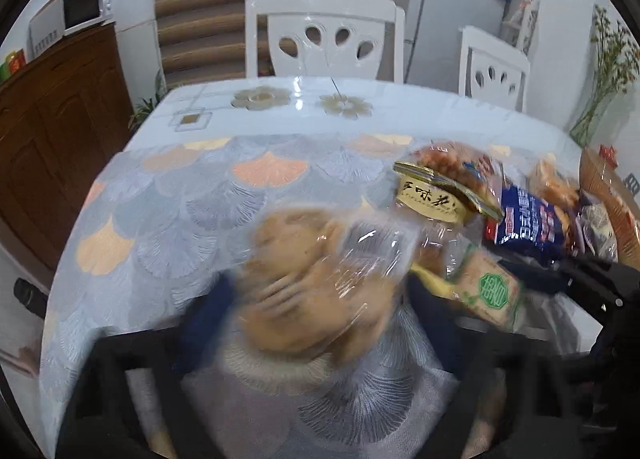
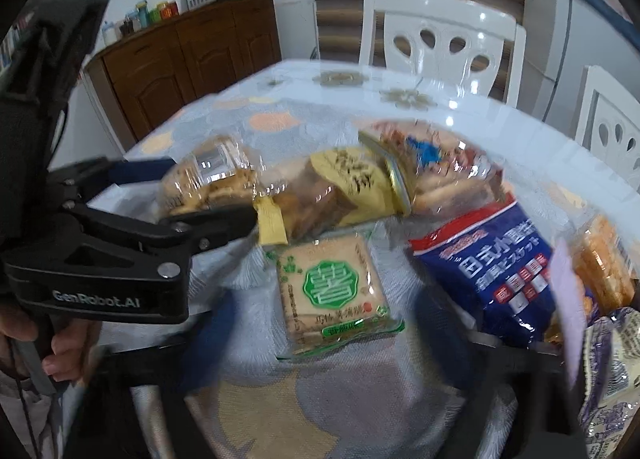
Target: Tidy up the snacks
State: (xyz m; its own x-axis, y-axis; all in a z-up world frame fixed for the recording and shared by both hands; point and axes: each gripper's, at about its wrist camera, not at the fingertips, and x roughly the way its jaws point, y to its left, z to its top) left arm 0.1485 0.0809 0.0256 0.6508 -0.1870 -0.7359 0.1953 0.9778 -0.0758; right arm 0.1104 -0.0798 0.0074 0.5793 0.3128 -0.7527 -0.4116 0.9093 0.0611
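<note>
Left wrist: left gripper [image 1: 316, 299] angled down at the table [image 1: 160, 195], blue pads [image 1: 208, 311] closed against a clear cookie bag [image 1: 312, 279].

Right wrist: right gripper [image 2: 320, 323] tilted down, blurred fingers [image 2: 208, 339] flanking a green-label cracker pack [image 2: 332, 291]; contact unclear.

Clear bag of brown cookies [image 1: 316, 283], blurred, on the patterned surface [image 1: 168, 219]. Square cracker pack with green seal [image 2: 334, 291] lying flat nearby. Yellow-labelled pastry bag [image 2: 344, 187], dark blue biscuit bag [image 2: 504, 271] and orange snack packs [image 2: 604, 267] heaped close together beyond.
</note>
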